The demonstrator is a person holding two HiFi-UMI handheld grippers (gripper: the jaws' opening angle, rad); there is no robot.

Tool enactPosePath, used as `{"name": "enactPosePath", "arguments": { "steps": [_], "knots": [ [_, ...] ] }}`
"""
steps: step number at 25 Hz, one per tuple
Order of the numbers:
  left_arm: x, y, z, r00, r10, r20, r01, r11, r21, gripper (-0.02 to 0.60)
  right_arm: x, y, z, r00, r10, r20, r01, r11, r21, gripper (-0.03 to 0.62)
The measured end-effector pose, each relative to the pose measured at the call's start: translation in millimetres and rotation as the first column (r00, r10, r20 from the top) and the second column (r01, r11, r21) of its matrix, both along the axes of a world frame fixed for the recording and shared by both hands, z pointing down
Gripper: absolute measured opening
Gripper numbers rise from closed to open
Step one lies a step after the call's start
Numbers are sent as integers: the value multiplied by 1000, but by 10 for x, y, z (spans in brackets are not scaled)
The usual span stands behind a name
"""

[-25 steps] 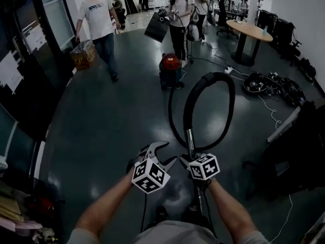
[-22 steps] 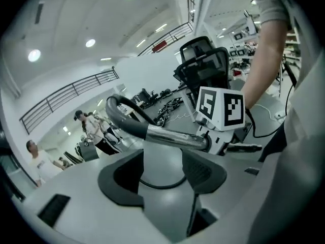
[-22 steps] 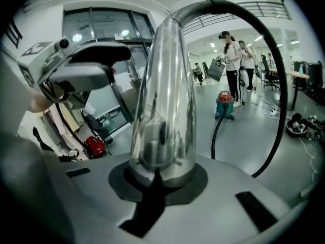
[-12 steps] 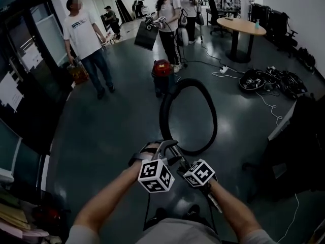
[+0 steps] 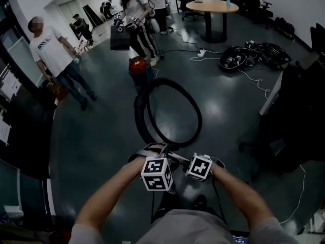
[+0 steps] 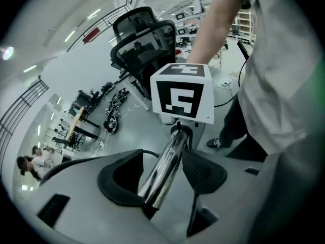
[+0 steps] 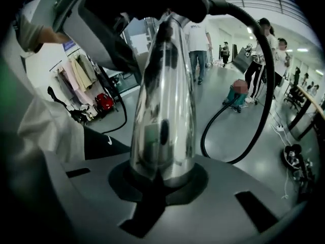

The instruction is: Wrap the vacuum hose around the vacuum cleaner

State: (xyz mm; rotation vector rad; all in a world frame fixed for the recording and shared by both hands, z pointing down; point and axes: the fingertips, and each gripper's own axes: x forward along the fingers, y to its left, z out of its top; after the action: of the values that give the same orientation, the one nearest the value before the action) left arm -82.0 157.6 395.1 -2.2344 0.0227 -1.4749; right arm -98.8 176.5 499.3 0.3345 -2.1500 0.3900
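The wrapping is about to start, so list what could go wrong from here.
Only the right tongs clamp the shiny chrome vacuum tube; the left tongs stand open around it, so it may swivel or slip.
The black flexible hose forms a wide loose loop, which could twist or kink.
A person stands beside the red vacuum cleaner; the hose might snag them.

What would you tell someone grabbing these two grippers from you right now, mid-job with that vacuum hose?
Grippers: right gripper shut on the metal tube of the hose; left gripper open, the tube between its jaws, unclamped.
Things: the hose curves in one big loop ahead; the red vacuum cleaner stands farther off, beyond it.
Done: hose end picked up.
Left: all the wrapping around the cleaner.
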Motion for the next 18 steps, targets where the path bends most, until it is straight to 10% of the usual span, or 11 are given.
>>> {"name": "enactPosePath", "arguments": {
  "steps": [7, 18],
  "knots": [
    [96, -122, 466, 978, 198, 68, -190, 975, -116, 245, 217, -155, 119, 986, -50, -162, 45, 998, -31, 40],
    [-188, -654, 942, 955, 278, 107, -248, 940, -233, 244, 218, -621, 138, 927, -48, -371, 0, 992, -128, 40]
  ]
}}
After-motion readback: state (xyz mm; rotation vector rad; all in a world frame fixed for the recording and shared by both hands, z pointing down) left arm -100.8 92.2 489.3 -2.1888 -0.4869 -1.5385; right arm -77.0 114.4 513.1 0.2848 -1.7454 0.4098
